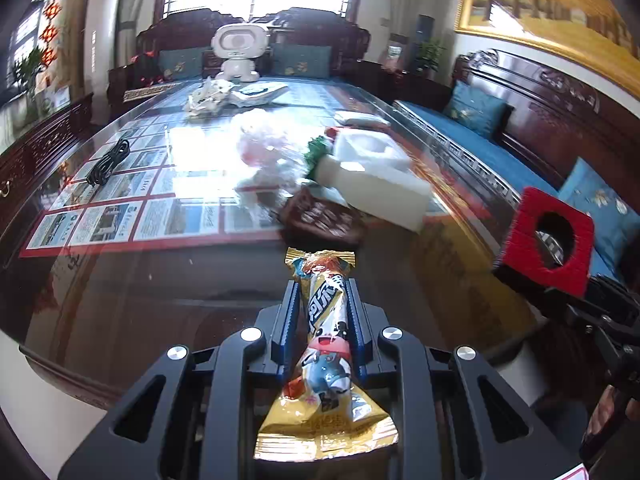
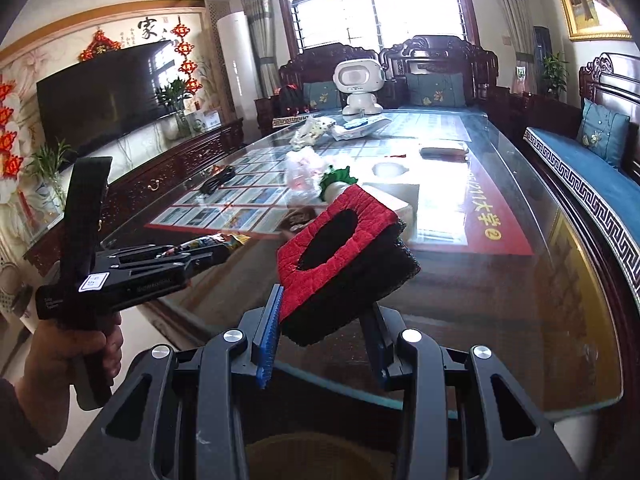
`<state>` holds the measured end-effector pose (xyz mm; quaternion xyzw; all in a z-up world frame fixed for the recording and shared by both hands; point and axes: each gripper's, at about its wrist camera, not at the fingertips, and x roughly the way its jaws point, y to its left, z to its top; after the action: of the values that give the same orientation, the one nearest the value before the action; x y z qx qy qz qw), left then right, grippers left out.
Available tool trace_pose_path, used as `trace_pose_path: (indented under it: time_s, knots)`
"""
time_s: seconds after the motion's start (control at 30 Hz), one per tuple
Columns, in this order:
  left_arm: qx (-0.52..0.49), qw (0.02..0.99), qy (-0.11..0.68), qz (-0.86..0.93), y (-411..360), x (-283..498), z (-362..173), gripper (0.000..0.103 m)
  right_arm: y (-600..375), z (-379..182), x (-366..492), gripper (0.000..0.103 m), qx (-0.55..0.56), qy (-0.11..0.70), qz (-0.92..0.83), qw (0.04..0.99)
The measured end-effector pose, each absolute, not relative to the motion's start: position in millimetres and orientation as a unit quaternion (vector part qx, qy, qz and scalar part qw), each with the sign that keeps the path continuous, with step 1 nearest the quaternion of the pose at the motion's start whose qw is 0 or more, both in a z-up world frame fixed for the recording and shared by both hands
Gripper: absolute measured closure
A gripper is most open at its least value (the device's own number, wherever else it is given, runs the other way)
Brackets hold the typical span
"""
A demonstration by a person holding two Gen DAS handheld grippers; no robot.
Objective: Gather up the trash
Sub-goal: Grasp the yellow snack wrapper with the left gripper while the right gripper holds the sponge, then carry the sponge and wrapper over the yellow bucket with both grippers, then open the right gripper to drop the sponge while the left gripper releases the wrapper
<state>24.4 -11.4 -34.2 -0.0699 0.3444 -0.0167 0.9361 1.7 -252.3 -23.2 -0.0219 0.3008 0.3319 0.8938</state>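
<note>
Left gripper (image 1: 323, 300): clamped on a glossy, crinkled foil snack wrapper (image 1: 326, 344), above the glass table's (image 2: 500, 280) near edge. Right gripper (image 2: 326, 320): clamped on a fuzzy red-and-black square sponge (image 2: 344, 248), holed. Right view alone shows the gloved hand (image 2: 68, 352).

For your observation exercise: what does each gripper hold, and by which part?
The left gripper clamps a snack wrapper along its middle. The right gripper grips a red-and-black holed block at its lower black edge.

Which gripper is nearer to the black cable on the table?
Left. The left gripper, holding a snack wrapper, is on the black cable's side; the right gripper is farther right.
</note>
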Motion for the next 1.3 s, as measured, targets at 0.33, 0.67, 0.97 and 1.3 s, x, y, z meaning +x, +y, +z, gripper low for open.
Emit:
trace_pose_path:
  time_s: [0.33, 0.67, 0.97, 1.3]
  knots:
    - [-0.037, 0.927, 0.363, -0.083, -48, -52, -44, 0.079, -268, -46, -62, 0.066, -0.025, 0.321, 0.319, 0.891]
    - [-0.024, 0.903, 0.411, -0.124, -74, -104, -104, 0.079, -283, -107, -116, 0.066, -0.021, 0.380, 0.295, 0.876]
    - [-0.020, 0.871, 0.472, -0.135, -89, -118, -166, 0.079, -283, -166, -128, 0.066, -0.026, 0.451, 0.276, 0.848]
    - [-0.018, 0.852, 0.503, -0.143, -99, -118, -195, 0.079, -279, -193, -124, 0.042, -0.064, 0.491, 0.247, 0.833]
